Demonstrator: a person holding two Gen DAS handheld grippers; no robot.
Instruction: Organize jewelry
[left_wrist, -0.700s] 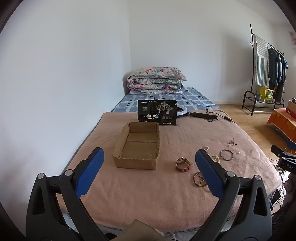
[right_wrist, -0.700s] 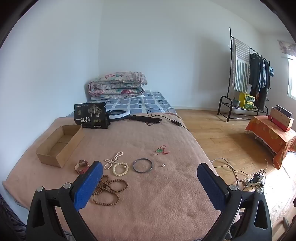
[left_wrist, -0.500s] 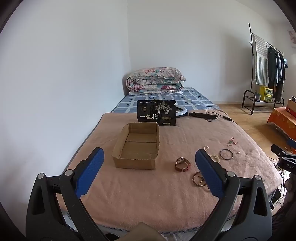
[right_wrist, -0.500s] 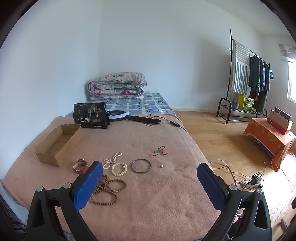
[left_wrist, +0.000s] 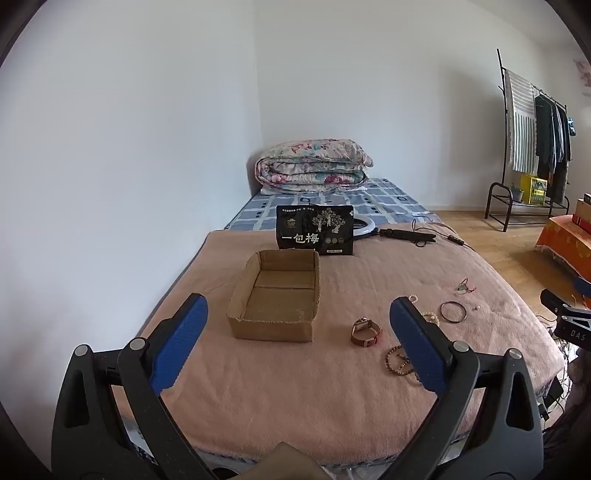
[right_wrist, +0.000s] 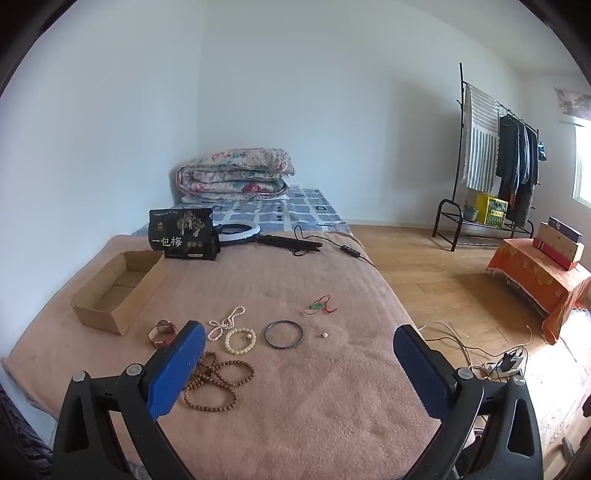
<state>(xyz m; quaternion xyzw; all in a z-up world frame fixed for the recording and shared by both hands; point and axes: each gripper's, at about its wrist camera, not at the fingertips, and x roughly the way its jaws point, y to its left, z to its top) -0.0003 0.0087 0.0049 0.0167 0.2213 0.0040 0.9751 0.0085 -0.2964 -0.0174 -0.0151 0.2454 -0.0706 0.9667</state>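
Observation:
An empty cardboard box sits on the pink blanket; it also shows in the right wrist view. Jewelry lies to its right: a brown watch, wooden bead strands, a white bead bracelet, a pearl string, a dark bangle, a small loose bead and a green pendant on red cord. My left gripper is open and empty, held above the bed's near edge. My right gripper is open and empty, above the jewelry's near side.
A black printed pouch stands behind the box, with a ring light and cable beyond. A folded quilt lies at the bed's head. A clothes rack and an orange-covered stand are on the right.
Both grippers have drifted slightly back from the bed; the scene looks marginally farther. Nothing on the blanket has moved.

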